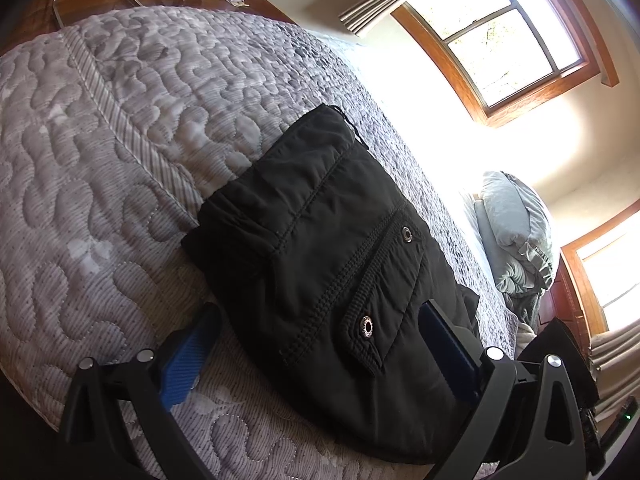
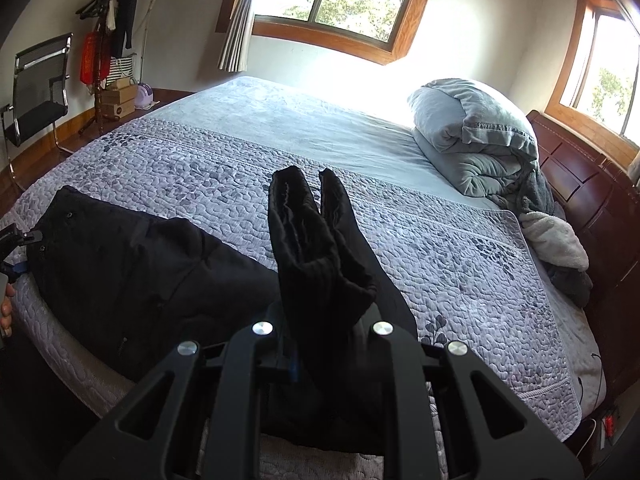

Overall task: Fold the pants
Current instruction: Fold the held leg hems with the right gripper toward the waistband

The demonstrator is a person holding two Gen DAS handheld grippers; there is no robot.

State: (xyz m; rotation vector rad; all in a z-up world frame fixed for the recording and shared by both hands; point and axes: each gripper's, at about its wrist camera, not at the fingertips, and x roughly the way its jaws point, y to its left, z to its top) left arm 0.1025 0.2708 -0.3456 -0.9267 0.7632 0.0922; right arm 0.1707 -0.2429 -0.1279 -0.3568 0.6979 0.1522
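Observation:
Black pants (image 1: 320,248) lie on a quilted grey bed cover (image 1: 100,160), waist end with snap pockets under the left wrist camera. My left gripper (image 1: 320,344) is open, its blue pads straddling the waist end. In the right wrist view the pants (image 2: 132,272) stretch along the bed's near edge. My right gripper (image 2: 320,344) is shut on the leg cuffs (image 2: 316,248), which stand up out of the jaws above the bed. The left gripper (image 2: 16,256) shows at the far left edge of that view.
A folded grey duvet (image 2: 476,140) and a white fleece blanket (image 2: 556,240) lie by the dark wooden headboard (image 2: 580,184). A chair (image 2: 36,92), a coat stand (image 2: 104,40) and boxes stand beyond the bed's far left. Windows are behind the bed.

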